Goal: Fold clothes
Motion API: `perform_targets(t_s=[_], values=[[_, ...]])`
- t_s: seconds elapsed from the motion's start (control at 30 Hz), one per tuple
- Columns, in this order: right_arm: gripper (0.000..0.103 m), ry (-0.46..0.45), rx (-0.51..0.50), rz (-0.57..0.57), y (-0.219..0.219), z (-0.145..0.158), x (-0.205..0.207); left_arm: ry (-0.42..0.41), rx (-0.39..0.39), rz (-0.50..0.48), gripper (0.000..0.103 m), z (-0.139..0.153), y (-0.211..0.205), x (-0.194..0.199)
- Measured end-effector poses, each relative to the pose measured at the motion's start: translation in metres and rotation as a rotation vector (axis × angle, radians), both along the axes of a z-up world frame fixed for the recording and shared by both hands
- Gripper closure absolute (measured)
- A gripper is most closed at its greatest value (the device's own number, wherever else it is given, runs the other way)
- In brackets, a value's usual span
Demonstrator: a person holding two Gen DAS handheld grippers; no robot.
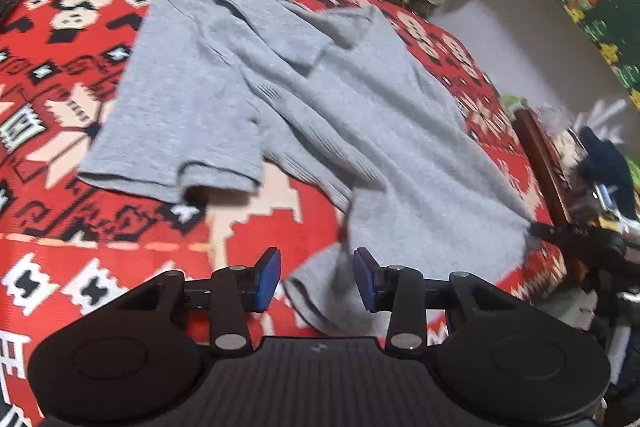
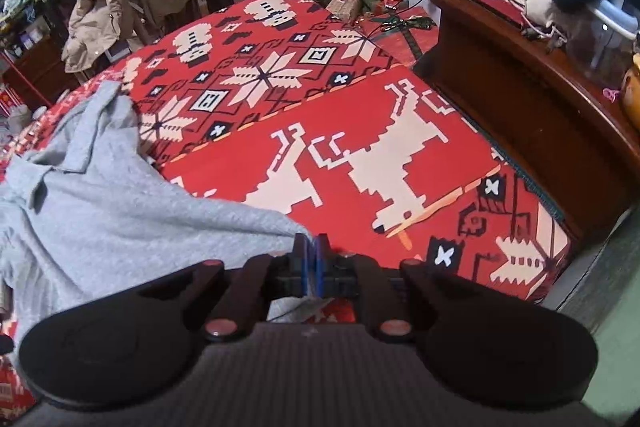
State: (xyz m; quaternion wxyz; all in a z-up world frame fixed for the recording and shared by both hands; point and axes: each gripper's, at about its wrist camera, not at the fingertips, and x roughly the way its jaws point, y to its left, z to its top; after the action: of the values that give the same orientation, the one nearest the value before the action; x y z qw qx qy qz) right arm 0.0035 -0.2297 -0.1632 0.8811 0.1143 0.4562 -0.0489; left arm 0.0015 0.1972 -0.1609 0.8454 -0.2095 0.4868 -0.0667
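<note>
Right gripper [image 2: 311,259] clamped on grey shirt [image 1: 280,99]; left gripper [image 1: 318,277] agape.

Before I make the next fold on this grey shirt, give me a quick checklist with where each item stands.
1. Right gripper clamped on the grey shirt corner: ok.
2. Left gripper holding cloth: not ok, jaws open, with the hem lying between them.
3. Shirt lying flat on the red blanket: not ok, sleeve and collar are rumpled.
4. Bare blanket to the right of the shirt: ok.
5. Shirt clear of the wooden cabinet: ok.
</note>
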Motion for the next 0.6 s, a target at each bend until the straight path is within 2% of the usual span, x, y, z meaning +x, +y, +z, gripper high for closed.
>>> perform_targets(t_s=[0.03,0.07,0.1,0.13,0.2,0.53,0.6], values=[[0.099,-0.001,0.003,0.0,0.0,0.0,0.0,0.004,0.016,-0.01,0.072,0.0,-0.004,0.0],[0.099,0.0,0.007,0.001,0.0,0.0,0.0,0.006,0.038,-0.017,0.087,0.0,-0.008,-0.001],[0.099,0.0,0.012,0.002,0.0,0.0,0.0,-0.001,0.079,-0.013,0.095,0.0,-0.013,-0.003],[0.099,0.001,0.014,0.003,0.001,0.0,0.0,-0.007,0.116,-0.007,0.1,0.001,-0.017,-0.005],[0.099,0.003,0.016,0.004,0.003,0.0,-0.002,-0.022,0.159,0.023,0.1,0.006,-0.02,-0.013],[0.099,-0.031,0.101,0.11,0.028,0.031,-0.032,-0.149,0.097,0.215,0.1,0.077,0.033,-0.086],[0.099,-0.043,0.123,0.124,0.032,0.038,-0.037,-0.154,0.094,0.222,0.1,0.081,0.036,-0.092]])
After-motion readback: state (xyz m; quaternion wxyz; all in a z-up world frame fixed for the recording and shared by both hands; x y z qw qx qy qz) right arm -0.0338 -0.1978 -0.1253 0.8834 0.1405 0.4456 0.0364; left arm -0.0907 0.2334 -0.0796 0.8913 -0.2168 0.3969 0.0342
